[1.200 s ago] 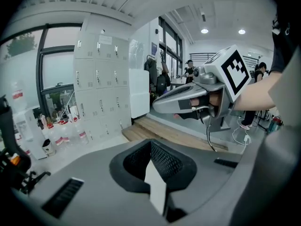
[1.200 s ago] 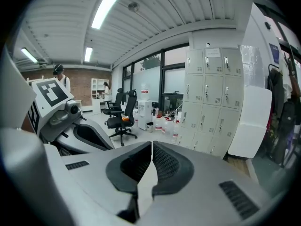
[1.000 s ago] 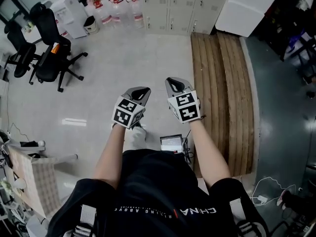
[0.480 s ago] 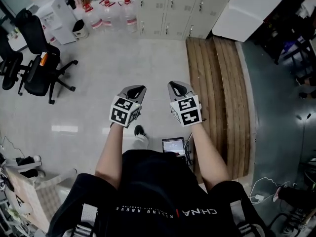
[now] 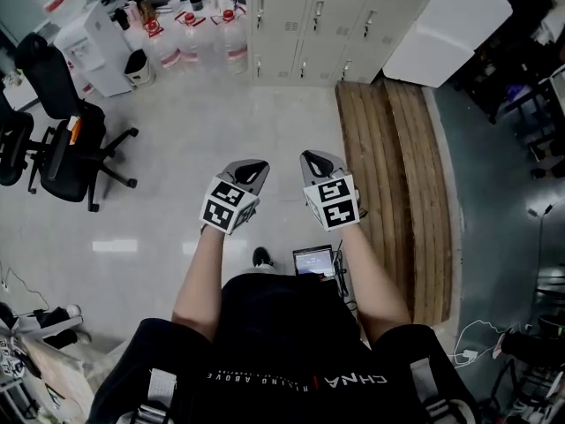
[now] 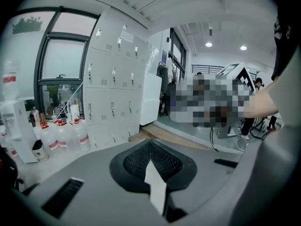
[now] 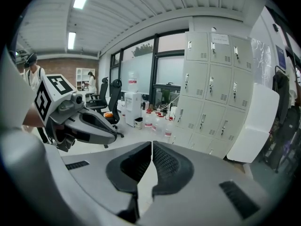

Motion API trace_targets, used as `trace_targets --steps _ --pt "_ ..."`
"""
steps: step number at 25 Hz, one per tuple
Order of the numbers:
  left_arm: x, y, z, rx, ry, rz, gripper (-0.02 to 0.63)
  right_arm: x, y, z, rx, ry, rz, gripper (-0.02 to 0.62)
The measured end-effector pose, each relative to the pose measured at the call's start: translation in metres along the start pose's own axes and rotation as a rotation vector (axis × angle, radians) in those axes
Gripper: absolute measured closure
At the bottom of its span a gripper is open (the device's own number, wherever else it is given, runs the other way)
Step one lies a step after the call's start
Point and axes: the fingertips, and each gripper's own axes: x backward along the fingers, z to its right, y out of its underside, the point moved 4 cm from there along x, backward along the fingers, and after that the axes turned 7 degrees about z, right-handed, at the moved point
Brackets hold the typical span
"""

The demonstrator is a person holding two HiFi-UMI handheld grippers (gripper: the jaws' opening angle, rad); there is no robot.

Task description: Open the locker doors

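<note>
A bank of beige lockers (image 5: 318,20) stands at the far side of the room, all its doors closed; it also shows as the lockers (image 6: 113,93) in the left gripper view and the lockers (image 7: 211,88) in the right gripper view. My left gripper (image 5: 252,168) is held at waist height, well short of the lockers, jaws shut and empty. My right gripper (image 5: 316,160) hangs beside it, also shut with nothing between the jaws. In the right gripper view the left gripper (image 7: 80,121) shows at the left.
Water bottles (image 5: 190,38) and a white dispenser (image 5: 88,51) stand left of the lockers. Black office chairs (image 5: 62,140) are at the left. A wooden slatted platform (image 5: 397,166) runs along the right, with a large white box (image 5: 450,25) at its far end. A laptop (image 5: 315,261) lies by my feet.
The lockers have come closer and lower in the head view as I walk towards them. Both grippers keep their pose, still shut.
</note>
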Motion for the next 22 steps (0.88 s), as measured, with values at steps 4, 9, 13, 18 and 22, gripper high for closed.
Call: trace_targets --steps 4,9,13,18,22 --pt "-0.005 0.001 -0.033 0.019 -0.001 0.004 0.586 -0.03 -0.007 -0.003 0.009 0.0 -0.02 0.56" --pt "-0.025 0.007 -0.061 0.042 0.0 -0.017 0.586 -0.062 -0.011 0.017 -0.017 0.008 -0.02 0.559" --pt "-0.061 -0.007 -0.081 0.034 -0.01 -0.018 0.586 -0.09 -0.017 0.051 -0.022 -0.004 -0.013 0.559" --pt "-0.107 -0.041 -0.12 -0.005 -0.044 -0.028 0.586 -0.138 -0.036 0.099 -0.023 -0.039 0.008 0.56" --pt "-0.146 -0.072 -0.157 0.012 -0.093 -0.023 0.586 -0.178 -0.057 0.143 -0.024 -0.077 0.019 0.56"
